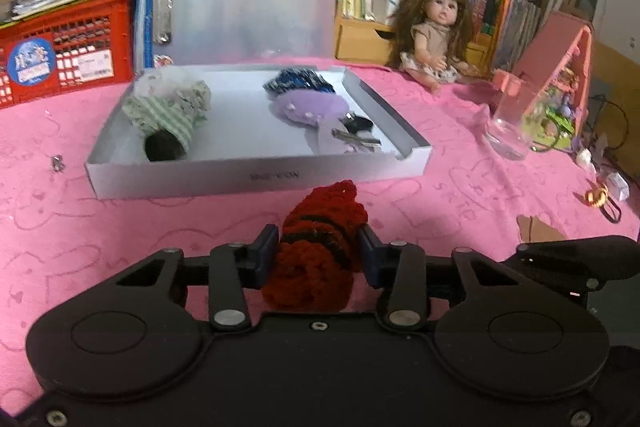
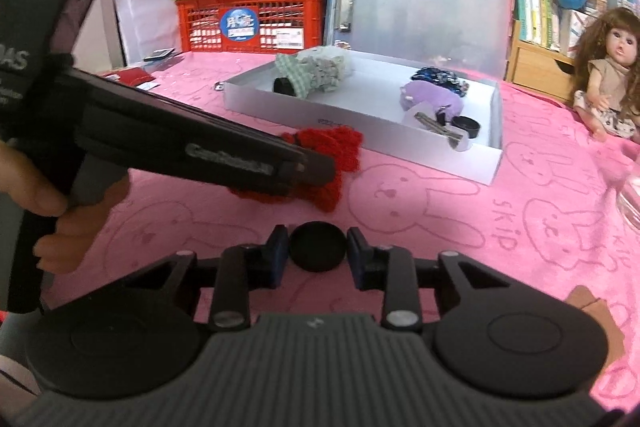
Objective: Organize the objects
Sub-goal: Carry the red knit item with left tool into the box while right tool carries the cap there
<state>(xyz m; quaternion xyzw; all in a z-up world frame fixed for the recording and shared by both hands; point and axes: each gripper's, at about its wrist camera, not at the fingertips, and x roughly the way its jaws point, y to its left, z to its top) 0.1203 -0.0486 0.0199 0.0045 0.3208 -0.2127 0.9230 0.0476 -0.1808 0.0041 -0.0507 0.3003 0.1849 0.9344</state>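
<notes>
A red crocheted piece with dark stripes (image 1: 320,247) lies on the pink cloth just in front of a shallow white box (image 1: 256,179), and my left gripper (image 1: 318,251) is shut on it. The right wrist view shows that gripper (image 2: 316,167) from the side, a hand on its handle, on the red crocheted piece (image 2: 340,147). My right gripper (image 2: 318,257) is shut on a small black round cap (image 2: 317,246) resting on the cloth. The white box (image 2: 360,143) holds a green striped fabric item (image 1: 168,107), a purple plush (image 1: 308,105), a blue sequined item (image 1: 298,81) and a hair clip (image 1: 356,139).
A doll (image 1: 434,35) sits behind the box at the right. A clear glass (image 1: 510,123) and a pink toy house (image 1: 560,79) stand right of it. A red crate (image 1: 60,59) under books and an upright translucent folder (image 1: 240,3) line the back. Small trinkets (image 1: 600,195) lie far right.
</notes>
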